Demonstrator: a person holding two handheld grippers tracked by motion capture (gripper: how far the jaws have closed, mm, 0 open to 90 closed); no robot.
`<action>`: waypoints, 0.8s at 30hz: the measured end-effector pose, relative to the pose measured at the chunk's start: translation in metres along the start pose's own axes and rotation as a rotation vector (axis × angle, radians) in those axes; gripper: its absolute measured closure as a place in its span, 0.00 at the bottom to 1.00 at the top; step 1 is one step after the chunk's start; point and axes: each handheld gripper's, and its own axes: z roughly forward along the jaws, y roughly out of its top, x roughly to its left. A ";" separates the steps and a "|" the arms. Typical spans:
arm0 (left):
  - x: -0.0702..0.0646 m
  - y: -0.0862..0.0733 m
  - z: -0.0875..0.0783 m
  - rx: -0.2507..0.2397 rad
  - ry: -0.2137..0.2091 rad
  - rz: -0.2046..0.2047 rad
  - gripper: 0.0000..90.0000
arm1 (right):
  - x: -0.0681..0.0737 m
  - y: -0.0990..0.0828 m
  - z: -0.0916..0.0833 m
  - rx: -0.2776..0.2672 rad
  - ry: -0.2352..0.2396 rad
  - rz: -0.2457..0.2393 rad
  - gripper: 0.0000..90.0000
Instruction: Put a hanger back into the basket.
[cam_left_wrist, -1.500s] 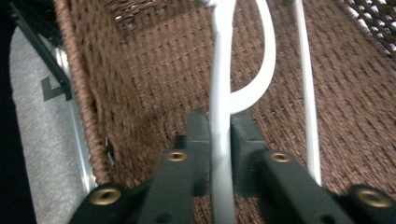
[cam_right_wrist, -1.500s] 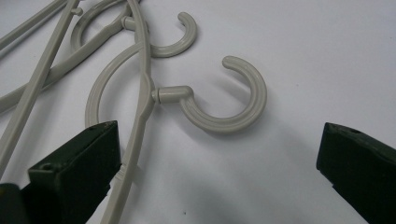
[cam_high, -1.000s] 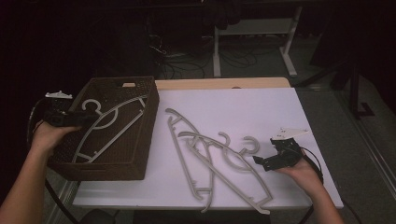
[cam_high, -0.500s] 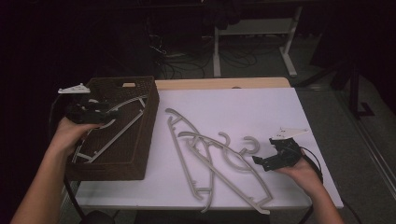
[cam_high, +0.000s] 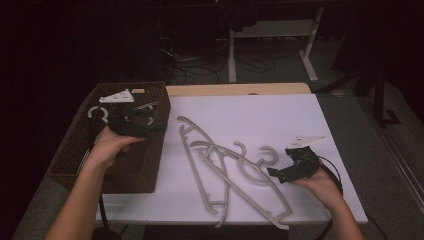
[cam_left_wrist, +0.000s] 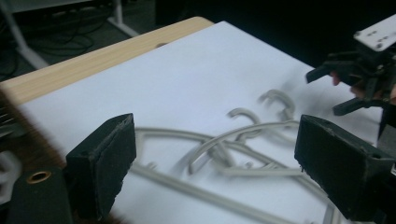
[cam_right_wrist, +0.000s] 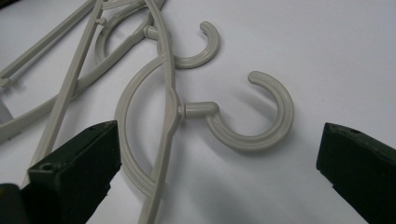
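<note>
Several grey plastic hangers (cam_high: 225, 170) lie crossed on the white table (cam_high: 260, 115); they also show in the left gripper view (cam_left_wrist: 224, 154). One more hanger lies in the brown wicker basket (cam_high: 145, 170), its hook (cam_high: 97, 114) at the far left. My left gripper (cam_high: 158, 126) hovers over the basket's right rim and points at the pile. Its jaws (cam_left_wrist: 215, 135) have just been opening and hold nothing. My right gripper (cam_high: 280, 162) stands open low over the table, with a hanger hook (cam_right_wrist: 254, 121) lying on the table beyond its wide jaws (cam_right_wrist: 219, 140).
The basket takes up the table's left end. A bare wooden strip (cam_high: 235, 90) runs along the far edge. Beyond it stand a table frame (cam_high: 310, 55) and floor cables (cam_high: 195, 65) in the dark. The right gripper (cam_left_wrist: 359, 74) shows far off in the left gripper view.
My left hand has moved right across the basket, from its left rim to its right rim, and the jaws have opened. The hanger stays in the basket. The right hand has kept still.
</note>
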 end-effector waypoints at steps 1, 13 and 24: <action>-0.004 0.000 0.005 0.000 -0.011 0.005 0.14 | 0.001 0.001 0.000 0.004 0.003 0.000 0.00; -0.045 -0.010 0.049 0.022 -0.094 0.010 0.14 | 0.014 0.003 0.015 0.079 0.059 -0.022 0.17; -0.070 -0.027 0.077 0.050 -0.131 0.014 0.14 | 0.030 -0.005 0.026 0.181 0.112 -0.027 0.33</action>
